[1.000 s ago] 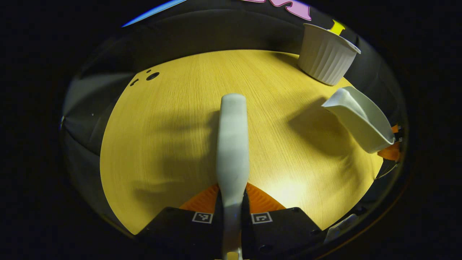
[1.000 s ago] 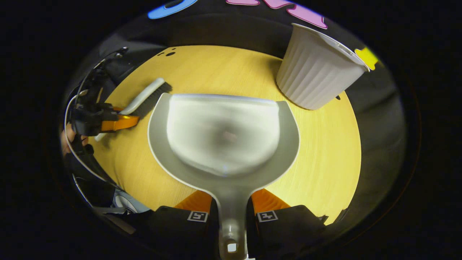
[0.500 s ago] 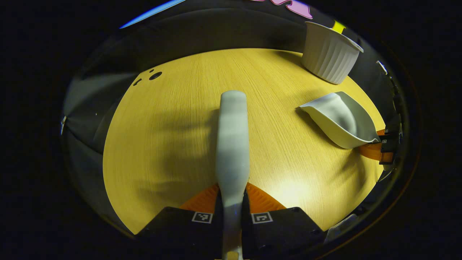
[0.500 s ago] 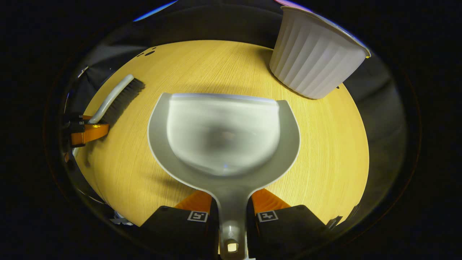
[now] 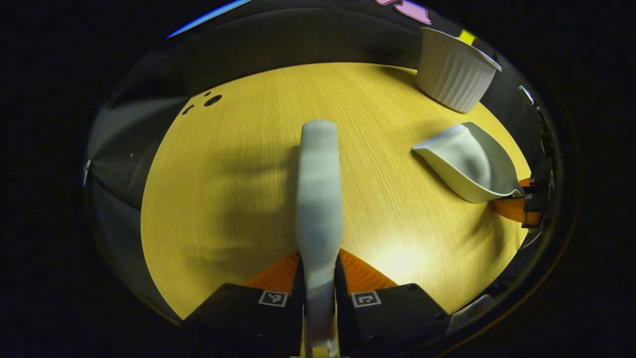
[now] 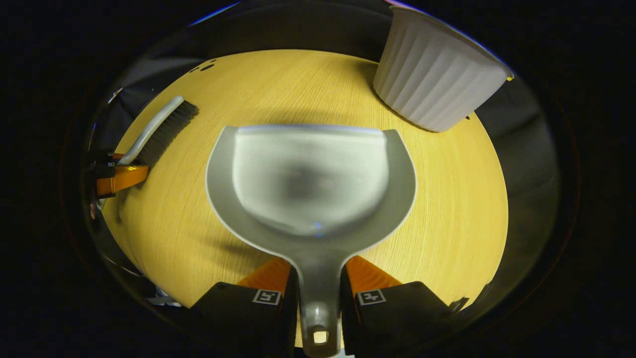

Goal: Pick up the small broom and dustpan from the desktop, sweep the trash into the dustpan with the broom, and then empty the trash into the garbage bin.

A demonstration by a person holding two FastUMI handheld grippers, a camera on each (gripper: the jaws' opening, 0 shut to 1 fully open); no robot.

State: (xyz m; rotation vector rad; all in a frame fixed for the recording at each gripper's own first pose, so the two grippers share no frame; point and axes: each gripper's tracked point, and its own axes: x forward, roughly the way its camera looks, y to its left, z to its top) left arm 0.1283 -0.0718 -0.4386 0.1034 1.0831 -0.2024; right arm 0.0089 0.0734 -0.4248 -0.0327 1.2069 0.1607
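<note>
Left gripper (image 5: pixel 319 278) clamps the small white plastic broom (image 5: pixel 318 189); right gripper (image 6: pixel 318 283) clamps the grey plastic dustpan (image 6: pixel 310 184) by its handle. White ribbed plastic bin (image 6: pixel 432 84) stands at the yellow wooden desktop's (image 6: pixel 447 199) far right edge.

My left tool (image 5: pixel 319 271) is clamped, both fingers pressed against the broom handle (image 5: pixel 318 199), which runs straight out ahead along the tool's axis above the counter (image 5: pixel 238 174). My right tool (image 6: pixel 318 278) is likewise closed, its two fingers squeezing the dustpan's (image 6: pixel 310 184) handle from either side, pan held forward and roughly level. In the right gripper view my left tool shows far off at the left edge.
</note>
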